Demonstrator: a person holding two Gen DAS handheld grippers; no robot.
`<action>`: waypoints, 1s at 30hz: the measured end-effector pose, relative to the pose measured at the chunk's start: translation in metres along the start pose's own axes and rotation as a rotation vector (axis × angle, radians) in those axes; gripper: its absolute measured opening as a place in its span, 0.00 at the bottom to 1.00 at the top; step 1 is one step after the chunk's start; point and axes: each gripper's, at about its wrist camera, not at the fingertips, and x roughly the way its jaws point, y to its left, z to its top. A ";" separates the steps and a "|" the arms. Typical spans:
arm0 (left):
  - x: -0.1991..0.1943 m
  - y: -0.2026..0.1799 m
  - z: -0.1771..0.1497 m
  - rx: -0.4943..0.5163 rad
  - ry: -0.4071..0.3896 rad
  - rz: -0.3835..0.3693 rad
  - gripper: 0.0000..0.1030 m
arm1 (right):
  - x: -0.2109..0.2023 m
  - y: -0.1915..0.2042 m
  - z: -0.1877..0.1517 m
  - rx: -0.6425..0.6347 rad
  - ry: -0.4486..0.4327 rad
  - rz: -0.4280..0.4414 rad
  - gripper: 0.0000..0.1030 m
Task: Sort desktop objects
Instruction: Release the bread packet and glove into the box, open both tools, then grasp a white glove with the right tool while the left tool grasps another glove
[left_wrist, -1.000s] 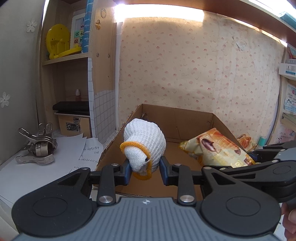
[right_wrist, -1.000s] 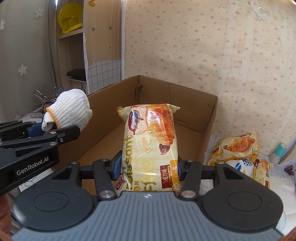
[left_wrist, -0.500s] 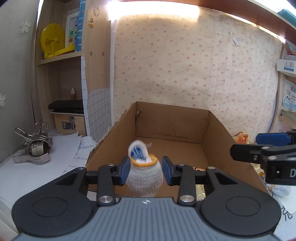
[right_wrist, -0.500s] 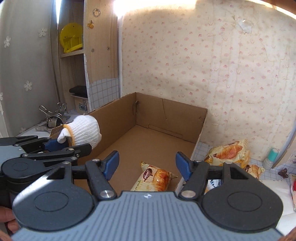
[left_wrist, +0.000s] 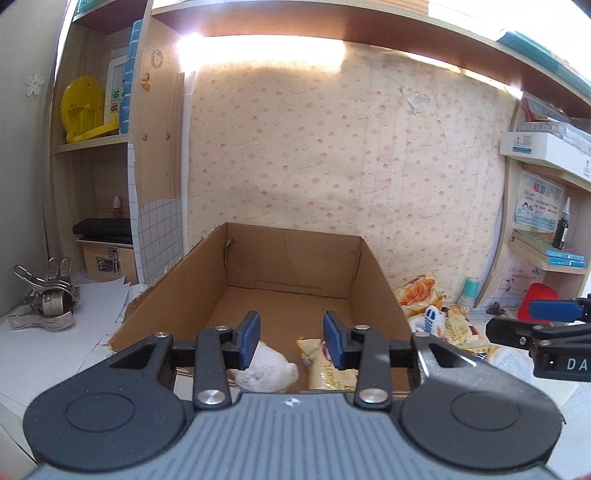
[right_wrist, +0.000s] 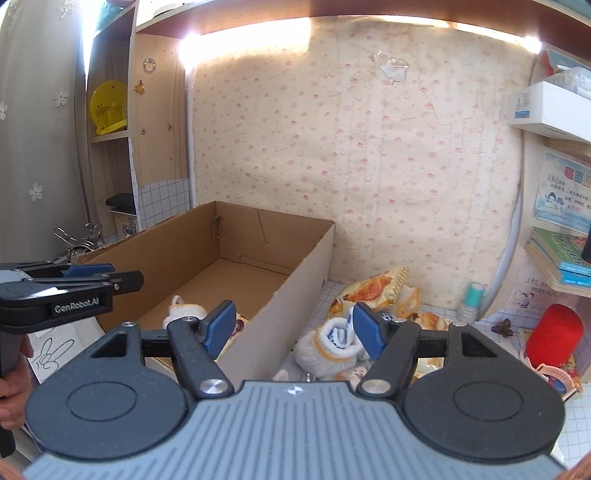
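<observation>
Pink-patterned wallpaper backs a bench where the cardboard box (left_wrist: 373, 280) holds a white glove (left_wrist: 267, 371) and a croissant packet (left_wrist: 325, 369). Left gripper (left_wrist: 291, 339) and right gripper (right_wrist: 293, 328), its jaws just widened, gape empty; reaching for the glove pile (right_wrist: 325, 347), the right one risks clipping the box wall.

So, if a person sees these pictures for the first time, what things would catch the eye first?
Probably the big open cardboard box in the middle, against the patterned wall, with a white knitted glove and a yellow croissant packet lying at its near end. Next, the heap of more snack packets and gloves on the desk to the right of the box. The left gripper and right gripper both stand open and empty.
</observation>
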 end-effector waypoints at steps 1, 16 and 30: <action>-0.003 -0.004 -0.001 0.000 -0.004 -0.014 0.39 | -0.003 -0.006 -0.005 0.006 0.003 -0.014 0.67; -0.016 -0.103 -0.045 0.119 -0.033 -0.147 0.52 | -0.048 -0.107 -0.085 0.133 0.065 -0.248 0.82; 0.016 -0.150 -0.081 0.174 0.011 -0.088 0.53 | -0.051 -0.131 -0.115 0.197 0.092 -0.237 0.83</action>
